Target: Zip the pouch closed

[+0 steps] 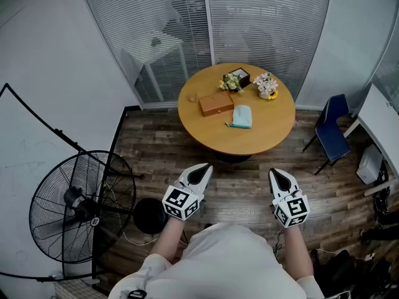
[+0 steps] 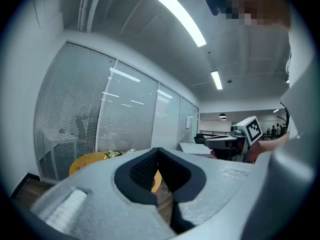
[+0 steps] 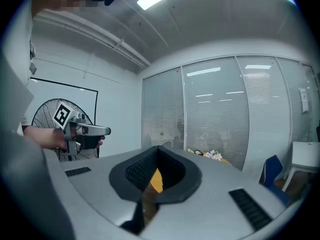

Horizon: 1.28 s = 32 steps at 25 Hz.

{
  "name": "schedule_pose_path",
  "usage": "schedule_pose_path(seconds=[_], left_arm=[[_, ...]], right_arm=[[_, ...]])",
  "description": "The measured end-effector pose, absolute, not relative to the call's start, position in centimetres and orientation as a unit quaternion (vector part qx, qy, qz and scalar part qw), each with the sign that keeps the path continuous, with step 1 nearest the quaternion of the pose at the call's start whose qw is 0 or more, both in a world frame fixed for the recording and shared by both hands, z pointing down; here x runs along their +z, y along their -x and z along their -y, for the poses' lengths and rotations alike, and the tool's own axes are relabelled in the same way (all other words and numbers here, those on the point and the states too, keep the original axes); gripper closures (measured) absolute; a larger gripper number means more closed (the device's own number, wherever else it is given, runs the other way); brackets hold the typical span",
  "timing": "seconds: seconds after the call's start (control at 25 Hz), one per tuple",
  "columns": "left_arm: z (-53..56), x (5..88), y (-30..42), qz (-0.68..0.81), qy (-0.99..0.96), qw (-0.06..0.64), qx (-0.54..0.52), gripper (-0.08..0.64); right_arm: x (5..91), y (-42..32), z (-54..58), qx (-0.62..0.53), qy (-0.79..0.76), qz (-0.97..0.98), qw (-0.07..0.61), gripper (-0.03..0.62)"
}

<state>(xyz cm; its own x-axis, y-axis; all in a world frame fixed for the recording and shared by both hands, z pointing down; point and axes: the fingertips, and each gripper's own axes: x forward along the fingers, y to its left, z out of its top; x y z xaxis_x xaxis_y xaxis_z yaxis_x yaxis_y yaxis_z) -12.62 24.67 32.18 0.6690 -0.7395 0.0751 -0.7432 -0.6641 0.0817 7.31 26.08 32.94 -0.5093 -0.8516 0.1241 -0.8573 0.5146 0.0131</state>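
A light teal pouch (image 1: 241, 116) lies flat on the round wooden table (image 1: 262, 136), right of a brown wooden box (image 1: 216, 103). Both grippers are held over the floor, well short of the table. My left gripper (image 1: 204, 169) and my right gripper (image 1: 278, 175) point toward the table, each with its jaws together and nothing between them. In the left gripper view the shut jaws of the left gripper (image 2: 158, 150) meet at a point, with the right gripper (image 2: 239, 137) off to the side. The right gripper view shows the right gripper (image 3: 159, 148) the same way, with the left gripper (image 3: 80, 129) beside it.
Two small flower pots (image 1: 267, 86) and a dark box (image 1: 238, 77) stand at the table's far edge. A large black floor fan (image 1: 78, 207) is at the left, a blue chair (image 1: 331, 129) at the right, glass walls with blinds behind.
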Motion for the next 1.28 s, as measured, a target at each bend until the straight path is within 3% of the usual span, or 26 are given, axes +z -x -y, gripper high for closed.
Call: schedule_pose_path(seconds=[1.28], left_arm=[[-25.6, 33.1, 14.1, 0.384, -0.921, 0.072, 0.011, 0.537]], right_arm=[[33.7, -4.7, -27.4, 0.037, -0.499, 0.864, 0.055, 0.577]])
